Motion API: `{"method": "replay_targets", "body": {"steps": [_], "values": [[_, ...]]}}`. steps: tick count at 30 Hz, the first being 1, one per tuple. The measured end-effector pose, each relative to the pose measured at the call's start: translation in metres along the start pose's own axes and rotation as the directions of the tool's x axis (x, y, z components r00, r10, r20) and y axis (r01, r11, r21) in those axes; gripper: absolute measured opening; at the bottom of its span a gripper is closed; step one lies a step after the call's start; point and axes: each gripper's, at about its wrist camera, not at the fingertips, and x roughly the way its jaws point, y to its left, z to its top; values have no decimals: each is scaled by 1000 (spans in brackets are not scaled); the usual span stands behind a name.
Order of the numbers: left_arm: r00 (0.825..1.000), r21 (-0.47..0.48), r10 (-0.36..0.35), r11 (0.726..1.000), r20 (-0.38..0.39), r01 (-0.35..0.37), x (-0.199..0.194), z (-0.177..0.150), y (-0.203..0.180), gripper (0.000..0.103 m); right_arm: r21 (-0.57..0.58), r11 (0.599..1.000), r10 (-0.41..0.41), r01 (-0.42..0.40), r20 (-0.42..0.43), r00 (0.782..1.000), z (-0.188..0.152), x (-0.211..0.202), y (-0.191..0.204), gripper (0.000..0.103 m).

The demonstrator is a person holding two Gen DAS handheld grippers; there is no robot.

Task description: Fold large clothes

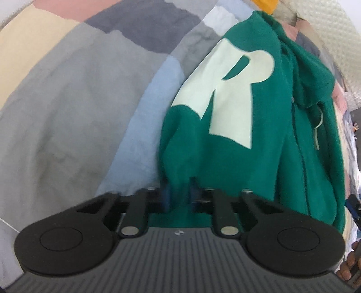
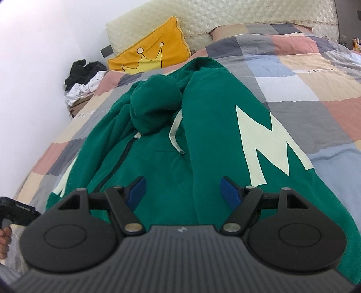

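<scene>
A green zip hoodie [image 1: 225,162] with pale letters lies spread on a patchwork bedcover [image 1: 67,112]. In the left wrist view my left gripper [image 1: 179,195] is shut on the hoodie's near edge, green cloth pinched between its blue pads. The right wrist view shows the same hoodie [image 2: 158,171] with its hood bunched at the far end and a sleeve folded over the front. My right gripper [image 2: 183,191] hovers open above the near part of that sleeve, nothing between its fingers. The left gripper [image 2: 13,209] shows at the left edge of this view.
The bedcover [image 2: 304,74] reaches right and far. A yellow crown pillow [image 2: 153,49] leans on a quilted headboard [image 2: 225,15]. A pile of black and white clothes [image 2: 83,78] sits by the white wall at left.
</scene>
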Motion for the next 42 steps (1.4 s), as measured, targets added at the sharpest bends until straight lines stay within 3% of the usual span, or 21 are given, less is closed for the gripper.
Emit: {"method": "replay_targets", "body": {"steps": [3,6,10,12,15,18,22,25,28,30,33,37,40,42], "values": [[998,-32,-51,998,40,52,-17,6,6,7,-25,999,-20,20,4,1000,0,2,4,75],[989,-71,-74,994,132,83,-46,27,17,6,-39,999,-33,33,12,999,0,1,5,75],[957,-127,-33,989,289,72,-93,75,33,6,-30,999,-35,36,27,999,5,2,6,75],[933,-146,10,988,361,46,-117,106,38,6,-22,999,-35,36,36,999,8,4,6,75],[882,-155,100,987,460,-30,-145,158,40,6,-19,999,-43,44,62,997,13,8,6,75],[848,-167,164,982,505,-90,-153,209,37,5,-30,998,-53,56,88,995,15,14,5,75],[817,-169,250,968,520,-188,-136,263,36,6,-35,997,-64,67,83,995,16,25,2,75],[795,-198,343,939,500,-281,-95,297,47,6,-25,997,-67,69,67,995,18,37,0,75],[802,-237,410,911,434,-338,-49,310,72,6,-2,997,-74,74,58,996,21,46,-3,75],[826,-232,414,908,382,-348,-21,308,87,6,16,997,-77,76,58,995,22,49,-5,75],[845,-241,411,908,344,-343,4,302,101,7,42,997,-67,65,52,996,26,53,-9,75],[843,-190,416,909,341,-372,6,284,92,7,85,995,-59,55,47,997,30,56,-18,75],[856,-182,404,914,323,-363,-4,276,83,28,71,996,-63,60,38,997,30,58,-17,75],[864,-173,393,919,316,-354,-7,273,79,51,49,997,-69,66,43,997,31,55,-15,75]]}}
